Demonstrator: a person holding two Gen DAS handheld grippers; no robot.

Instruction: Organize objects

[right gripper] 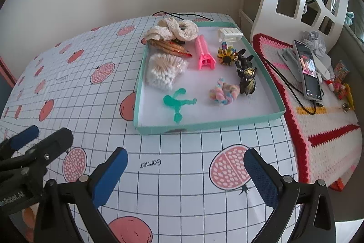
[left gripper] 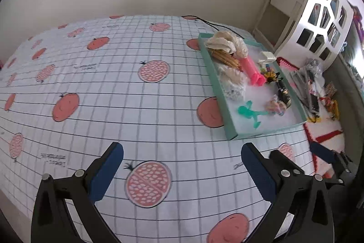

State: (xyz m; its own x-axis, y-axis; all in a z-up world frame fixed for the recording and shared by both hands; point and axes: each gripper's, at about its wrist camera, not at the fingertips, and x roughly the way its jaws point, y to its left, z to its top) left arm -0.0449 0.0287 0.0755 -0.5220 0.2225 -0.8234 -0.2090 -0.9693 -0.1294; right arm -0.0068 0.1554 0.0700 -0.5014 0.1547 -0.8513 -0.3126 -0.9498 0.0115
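Looking along the left gripper (left gripper: 182, 174), its jaws gape empty over the counter (left gripper: 113, 106), the teal tray (left gripper: 218, 92) at two o'clock. From the right gripper (right gripper: 185, 177), likewise spread, the tray's green toy (right gripper: 177, 104) sits at twelve o'clock; I'd approach low over the near rim.

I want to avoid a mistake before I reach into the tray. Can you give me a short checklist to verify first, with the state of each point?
1. Left gripper open and empty: ok, the jaws stand wide apart with nothing between them.
2. Right gripper open and empty: ok, the same.
3. Path to the tray free: ok, only bare tablecloth lies between the grippers and its near wall.
4. Green toy reachable: ok, it lies alone near the front of the tray.
5. Bag of cotton swabs free to lift: cannot tell, it touches the sticks behind it.
6. Phone safe: ok, it lies on the knitted mat, outside the tray.
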